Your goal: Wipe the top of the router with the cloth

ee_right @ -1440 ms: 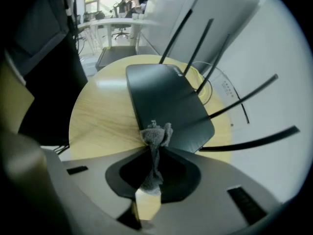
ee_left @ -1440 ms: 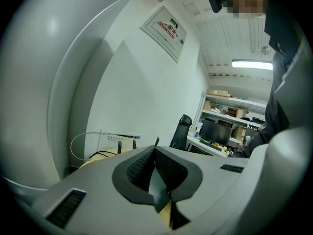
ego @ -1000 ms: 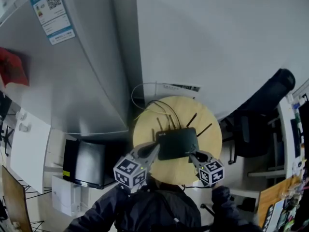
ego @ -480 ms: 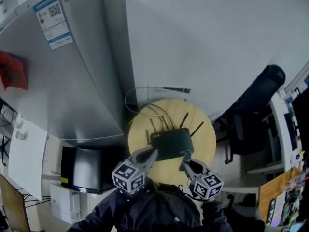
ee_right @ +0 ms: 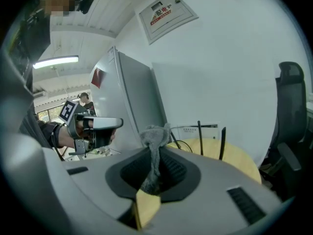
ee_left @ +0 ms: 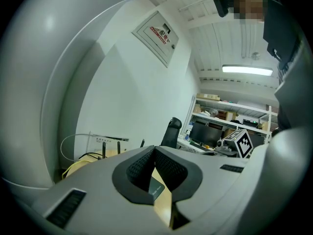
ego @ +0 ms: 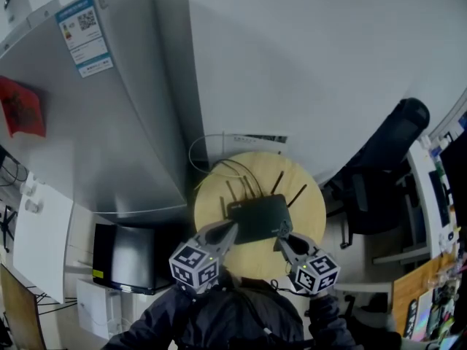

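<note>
Right jaws: the right gripper [ee_right: 155,153] was clenched on a crumpled grey cloth [ee_right: 154,133]; the cloth stood in a bunch above the pads and hung down between them

Left jaws: the left gripper [ee_left: 153,148] had its pads pressed together at the tips with nothing held; a corner of the router showed through the gap beneath

Router: the flat black rectangular router [ego: 259,217] lay on the round pale wooden table [ego: 310,199]; its thin black antennas [ego: 278,181] rose along the far edge

Grippers to router: the left one sat at the near-left corner and the right one at the near-right corner; whether either touched the casing could not be told

Surroundings: a tall grey cabinet [ego: 109,122] stood to the left of the table; a black office chair [ego: 387,159] stood to the right

Step in hand: judged to be the approach; the cloth was not yet laid on the router's top

Next move: the cloth bunch would need lowering onto the top and sweeping across under light pressure, short of the antennas; the left gripper could steady the light casing against sliding
</note>
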{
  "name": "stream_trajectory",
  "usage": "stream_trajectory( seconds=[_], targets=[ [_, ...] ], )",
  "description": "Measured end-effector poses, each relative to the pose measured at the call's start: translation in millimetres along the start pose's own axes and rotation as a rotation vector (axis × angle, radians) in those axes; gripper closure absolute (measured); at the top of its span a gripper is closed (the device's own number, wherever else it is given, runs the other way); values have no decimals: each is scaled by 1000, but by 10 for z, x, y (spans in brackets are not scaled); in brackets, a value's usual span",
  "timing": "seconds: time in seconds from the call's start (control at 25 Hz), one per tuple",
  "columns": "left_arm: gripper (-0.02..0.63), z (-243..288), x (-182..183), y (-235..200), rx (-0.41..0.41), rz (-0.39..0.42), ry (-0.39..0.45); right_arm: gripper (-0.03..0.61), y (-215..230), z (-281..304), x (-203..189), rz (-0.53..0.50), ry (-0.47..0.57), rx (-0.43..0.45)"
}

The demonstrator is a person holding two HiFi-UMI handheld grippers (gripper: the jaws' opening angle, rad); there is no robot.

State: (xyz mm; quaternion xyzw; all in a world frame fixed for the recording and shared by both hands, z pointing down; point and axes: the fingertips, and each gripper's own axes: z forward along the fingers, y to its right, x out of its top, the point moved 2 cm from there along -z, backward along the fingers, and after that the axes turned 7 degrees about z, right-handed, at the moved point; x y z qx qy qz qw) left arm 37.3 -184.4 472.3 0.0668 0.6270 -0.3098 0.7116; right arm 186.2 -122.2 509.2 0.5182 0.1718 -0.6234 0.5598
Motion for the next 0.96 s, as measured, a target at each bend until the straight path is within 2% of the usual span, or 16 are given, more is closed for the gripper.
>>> stream_trajectory(
  seconds=[0.96],
  targets=[
    [612, 7, 27, -21, 14, 5, 5, 509, -35, 50, 205, -40, 20, 28]
  ],
)
